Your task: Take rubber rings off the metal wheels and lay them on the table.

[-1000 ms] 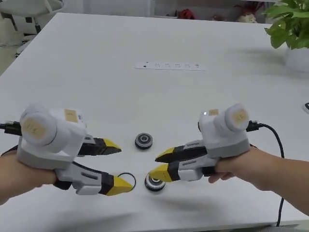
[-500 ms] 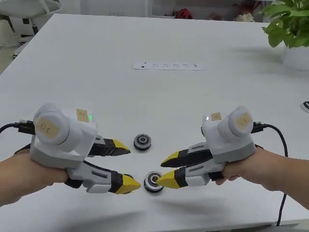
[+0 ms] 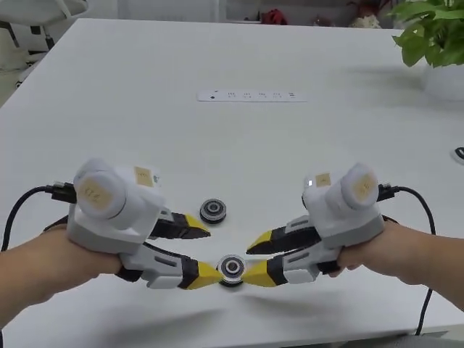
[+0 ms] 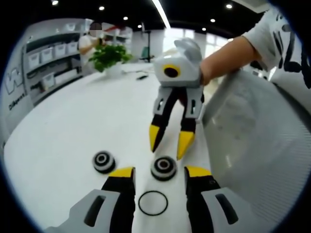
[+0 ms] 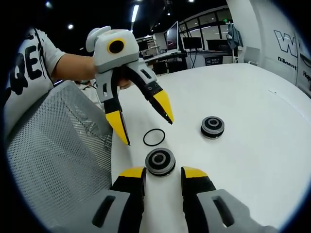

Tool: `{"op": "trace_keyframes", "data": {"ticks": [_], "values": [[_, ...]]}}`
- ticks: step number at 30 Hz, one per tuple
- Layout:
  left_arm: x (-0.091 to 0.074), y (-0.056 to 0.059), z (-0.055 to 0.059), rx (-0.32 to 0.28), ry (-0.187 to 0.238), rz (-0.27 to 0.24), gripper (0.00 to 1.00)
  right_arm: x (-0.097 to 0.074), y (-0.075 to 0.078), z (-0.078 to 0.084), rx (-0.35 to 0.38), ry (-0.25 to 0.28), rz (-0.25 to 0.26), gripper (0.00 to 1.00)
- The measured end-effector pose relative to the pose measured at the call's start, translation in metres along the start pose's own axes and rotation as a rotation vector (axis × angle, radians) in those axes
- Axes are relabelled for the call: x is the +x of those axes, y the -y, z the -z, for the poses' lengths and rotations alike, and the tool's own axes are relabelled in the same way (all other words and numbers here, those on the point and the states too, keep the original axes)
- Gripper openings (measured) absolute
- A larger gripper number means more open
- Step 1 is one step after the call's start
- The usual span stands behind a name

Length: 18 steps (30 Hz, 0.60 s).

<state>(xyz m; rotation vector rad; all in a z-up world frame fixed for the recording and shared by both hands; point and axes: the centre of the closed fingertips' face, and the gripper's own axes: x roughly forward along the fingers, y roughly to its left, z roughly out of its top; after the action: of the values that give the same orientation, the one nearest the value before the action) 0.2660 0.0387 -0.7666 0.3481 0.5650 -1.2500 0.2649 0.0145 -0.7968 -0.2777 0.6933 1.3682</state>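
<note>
Two metal wheels lie on the white table [image 3: 145,109]. The near wheel [image 3: 231,267] [image 4: 164,168] [image 5: 160,161] sits just ahead of both grippers' lower yellow tips. The far wheel [image 3: 213,209] [image 4: 104,161] [image 5: 212,126] lies apart, behind it. One loose black rubber ring [image 4: 153,203] [image 5: 154,137] rests flat on the table under my left gripper's jaws. My left gripper [image 3: 206,251] [image 4: 160,172] [image 5: 146,127] is open, holding nothing. Facing it from the right, my right gripper [image 3: 252,259] [image 5: 163,172] [image 4: 169,146] is open too, its jaws either side of the near wheel.
A white power strip [image 3: 251,96] lies mid-table. A potted plant [image 3: 428,32] stands at the far right corner. Cables trail from both grippers. The table's near edge lies close below the grippers, with a mesh chair [image 5: 53,145] beside it.
Both grippers have closed in on the near wheel from either side. My left gripper moved right, over the loose ring, which it now hides in the head view.
</note>
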Motion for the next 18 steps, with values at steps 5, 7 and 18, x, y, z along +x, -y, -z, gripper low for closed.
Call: {"op": "trace_keyframes", "data": {"ticks": [5,7,18], "values": [[0.007,0.002,0.002,0.005,-0.009,0.012,0.40,0.002,-0.003,0.004,-0.006,-0.012,-0.009,0.25],[0.010,0.002,0.004,0.006,-0.013,0.015,0.39,0.002,-0.003,0.004,-0.010,-0.015,-0.012,0.25],[0.021,0.007,0.005,-0.002,-0.021,0.032,0.30,0.003,-0.002,0.006,-0.004,-0.012,-0.015,0.25]]}}
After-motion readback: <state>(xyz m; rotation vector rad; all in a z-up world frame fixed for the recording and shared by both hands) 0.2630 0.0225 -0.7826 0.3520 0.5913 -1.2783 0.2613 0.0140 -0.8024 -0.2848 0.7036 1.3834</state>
